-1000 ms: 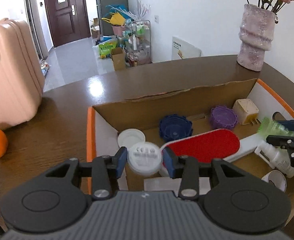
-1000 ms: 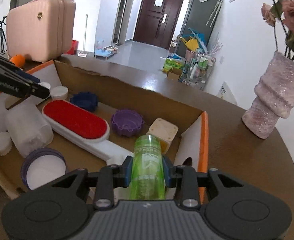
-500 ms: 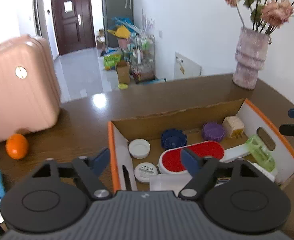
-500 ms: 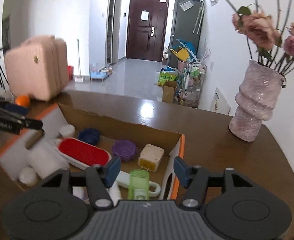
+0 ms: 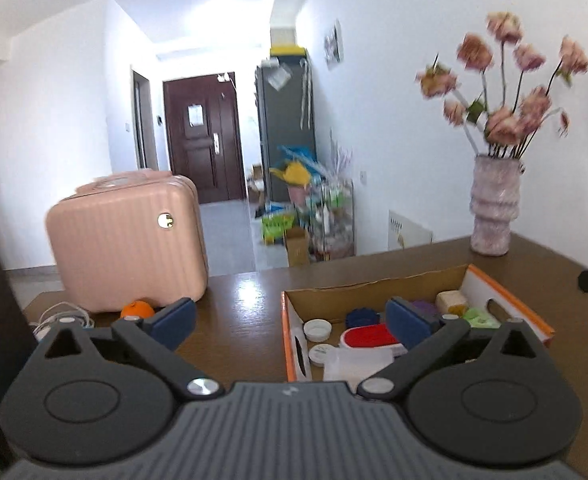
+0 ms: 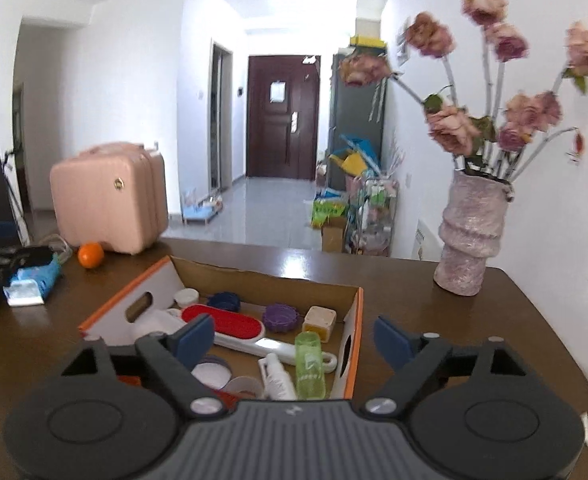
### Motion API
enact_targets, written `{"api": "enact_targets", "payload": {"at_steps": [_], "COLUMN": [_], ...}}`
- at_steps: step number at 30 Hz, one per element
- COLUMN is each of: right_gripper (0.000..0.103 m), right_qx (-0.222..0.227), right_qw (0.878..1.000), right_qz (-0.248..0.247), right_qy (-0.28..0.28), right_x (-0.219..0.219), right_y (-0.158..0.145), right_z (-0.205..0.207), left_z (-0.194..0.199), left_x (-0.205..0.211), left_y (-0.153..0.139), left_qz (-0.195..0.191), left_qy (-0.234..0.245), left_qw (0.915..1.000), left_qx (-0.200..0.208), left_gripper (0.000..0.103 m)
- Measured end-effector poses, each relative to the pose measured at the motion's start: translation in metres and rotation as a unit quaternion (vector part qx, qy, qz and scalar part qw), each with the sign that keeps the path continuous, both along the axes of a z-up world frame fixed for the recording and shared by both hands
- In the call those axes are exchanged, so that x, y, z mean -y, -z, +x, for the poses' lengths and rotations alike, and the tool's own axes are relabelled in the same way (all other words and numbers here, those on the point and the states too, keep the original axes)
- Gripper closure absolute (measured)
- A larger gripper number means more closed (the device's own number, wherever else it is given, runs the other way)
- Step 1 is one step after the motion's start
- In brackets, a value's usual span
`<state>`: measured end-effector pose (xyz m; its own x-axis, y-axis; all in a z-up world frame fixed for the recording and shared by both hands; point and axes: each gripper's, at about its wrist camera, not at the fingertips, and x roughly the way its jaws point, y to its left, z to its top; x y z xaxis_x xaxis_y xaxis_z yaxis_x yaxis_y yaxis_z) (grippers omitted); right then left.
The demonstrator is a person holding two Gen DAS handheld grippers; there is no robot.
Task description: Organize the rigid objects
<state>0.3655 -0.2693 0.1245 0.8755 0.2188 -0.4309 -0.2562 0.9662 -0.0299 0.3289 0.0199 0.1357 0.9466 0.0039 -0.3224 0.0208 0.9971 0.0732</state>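
Note:
An open cardboard box [image 6: 270, 276] with orange edges sits on the brown table. In it lie a red lint brush [image 6: 222, 322], a green bottle [image 6: 309, 364], a white spray bottle [image 6: 278, 378], blue and purple lids and a beige cube [image 6: 319, 319]. A white round cap [image 5: 321, 354] rests near the box's left wall. My left gripper [image 5: 290, 316] hovers behind the box [image 5: 373, 284], its jaws opening wide with nothing between them. Above the box's near right corner, my right gripper [image 6: 294, 334] has its jaws opening too, holding nothing.
A pink suitcase [image 5: 128, 240] and an orange [image 6: 90, 255] stand at the table's far left, with a blue packet [image 6: 34, 280] nearby. A pink vase [image 6: 469, 240] of flowers stands at the far right. A hallway with clutter lies beyond the table.
The left gripper let go of the white round cap and the right let go of the green bottle; both objects lie in the box. Both grippers pulled back and up, jaws spreading.

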Motion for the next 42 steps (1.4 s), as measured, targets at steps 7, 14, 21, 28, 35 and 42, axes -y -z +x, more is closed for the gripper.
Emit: {"api": "enact_targets", "payload": {"at_steps": [7,14,21,28,35,42], "right_gripper": [0.014,0.013,0.009,0.000,0.000,0.000], "right_qx": [0.040,0.067,0.078,0.074,0.080,0.075], "right_qw": [0.998,0.995,0.994,0.992,0.993,0.995], "right_qz": [0.044,0.068,0.058,0.068,0.052,0.047], "right_qy": [0.011,0.013,0.051,0.073,0.067,0.053], "right_x": [-0.006,-0.009,-0.011,-0.032,-0.047,-0.055], "right_y": [0.015,0.038,0.068,0.115,0.116,0.116], "right_z": [-0.087,-0.178,-0.270,-0.354,-0.360,-0.360], "left_z": [-0.095,-0.178,-0.264,-0.325,-0.328,-0.329], "left_x": [0.009,0.007,0.008,0.018,0.007,0.010], "left_y": [0.014,0.041,0.082,0.113,0.119,0.118], "left_qz": [-0.018,-0.025,-0.012,0.014,-0.028,-0.027], "left_qy": [0.008,-0.002,-0.024,-0.006,-0.012,-0.002], "left_qw": [0.9993,0.9993,0.9992,0.9994,0.9995,0.9995], "left_qx": [0.031,0.028,0.029,0.032,0.012,0.016], "left_gripper": [0.000,0.000,0.000,0.000,0.000,0.000]}}
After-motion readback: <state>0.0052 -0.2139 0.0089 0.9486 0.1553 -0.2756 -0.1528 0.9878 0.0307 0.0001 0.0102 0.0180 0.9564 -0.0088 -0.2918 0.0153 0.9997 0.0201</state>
